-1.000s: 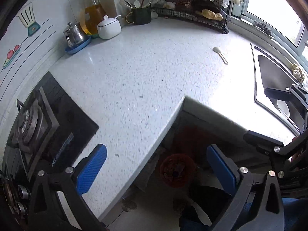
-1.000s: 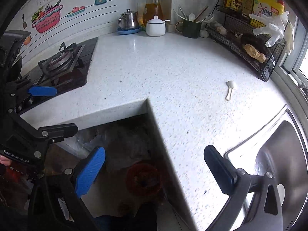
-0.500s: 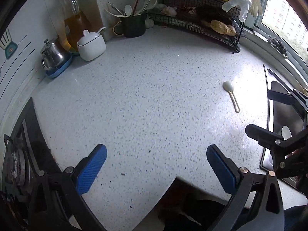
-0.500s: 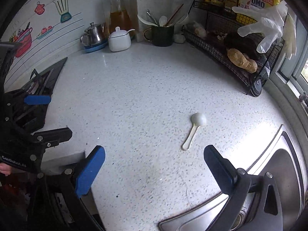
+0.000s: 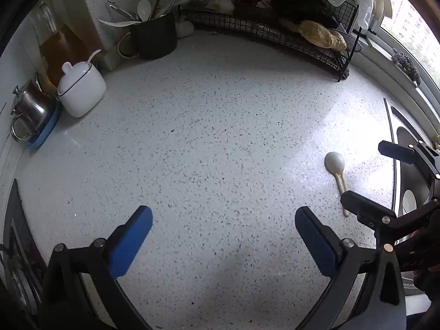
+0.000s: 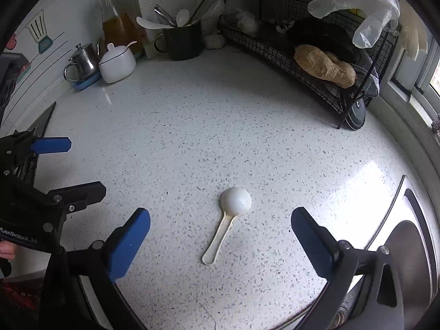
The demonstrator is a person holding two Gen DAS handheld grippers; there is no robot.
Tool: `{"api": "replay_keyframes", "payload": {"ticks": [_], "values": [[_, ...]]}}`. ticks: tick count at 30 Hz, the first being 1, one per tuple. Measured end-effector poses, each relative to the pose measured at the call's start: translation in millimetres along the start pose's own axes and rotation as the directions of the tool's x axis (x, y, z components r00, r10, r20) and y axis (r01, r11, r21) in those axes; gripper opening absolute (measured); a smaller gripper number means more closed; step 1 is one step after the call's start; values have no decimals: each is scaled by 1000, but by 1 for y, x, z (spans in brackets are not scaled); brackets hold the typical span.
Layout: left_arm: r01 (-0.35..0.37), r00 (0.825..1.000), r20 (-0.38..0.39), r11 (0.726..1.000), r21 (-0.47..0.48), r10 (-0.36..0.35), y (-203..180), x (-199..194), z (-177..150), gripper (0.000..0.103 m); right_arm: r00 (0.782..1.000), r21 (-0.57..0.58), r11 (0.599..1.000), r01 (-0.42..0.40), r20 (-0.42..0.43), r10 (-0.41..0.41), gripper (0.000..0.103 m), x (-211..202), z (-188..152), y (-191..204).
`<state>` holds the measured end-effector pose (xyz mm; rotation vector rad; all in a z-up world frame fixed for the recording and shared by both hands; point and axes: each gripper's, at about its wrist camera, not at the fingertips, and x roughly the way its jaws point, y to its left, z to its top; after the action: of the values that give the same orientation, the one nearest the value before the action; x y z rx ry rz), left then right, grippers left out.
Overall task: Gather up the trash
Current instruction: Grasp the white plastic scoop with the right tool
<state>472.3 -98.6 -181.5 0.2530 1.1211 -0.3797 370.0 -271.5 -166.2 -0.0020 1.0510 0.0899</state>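
Approach step: right gripper (image 6: 220,228) lined up on white plastic scoop (image 6: 229,214), its 2 fingers apart and empty.

Scoop lies flat on the speckled worktop (image 6: 220,123), bowl at the far end, handle pointing near and slightly left, between the 2 blue pads but touching neither; sink (image 6: 412,247) is just to its right. Left gripper (image 5: 220,236) hovers over bare worktop to the left, fingers also apart, holding nothing. Judgement: no trash collected yet. Next move calls for lowering the right gripper until the pads straddle the thin handle, then closing. The low flat handle may slip, so contact close to the worktop is required.
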Motion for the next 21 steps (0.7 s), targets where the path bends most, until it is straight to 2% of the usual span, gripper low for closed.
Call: {"api": "replay_keyframes", "payload": {"ticks": [6,11,14,16,20,21], "values": [[-10,999,-37,1000,-9,10,2,24,11,103,999,9,1000,4,-41,-4,102,22,7,-9],[-17,998,-55,1000,-24,16,5,34,14,103,998,-28,1000,-11,-67,10,90,34,15,-9],[-20,998,-65,999,-31,18,6,39,16,103,996,-53,999,-12,-89,7,79,40,15,-7],[-23,998,-62,999,-29,21,7,39,16,103,995,-60,998,-14,-95,8,68,42,15,-6],[-36,997,-64,999,-29,34,9,38,15,103,996,-68,997,-45,-79,40,61,44,17,-2],[-38,997,-62,999,-30,36,10,38,14,103,996,-78,996,-46,-76,40,57,43,16,0]]}}
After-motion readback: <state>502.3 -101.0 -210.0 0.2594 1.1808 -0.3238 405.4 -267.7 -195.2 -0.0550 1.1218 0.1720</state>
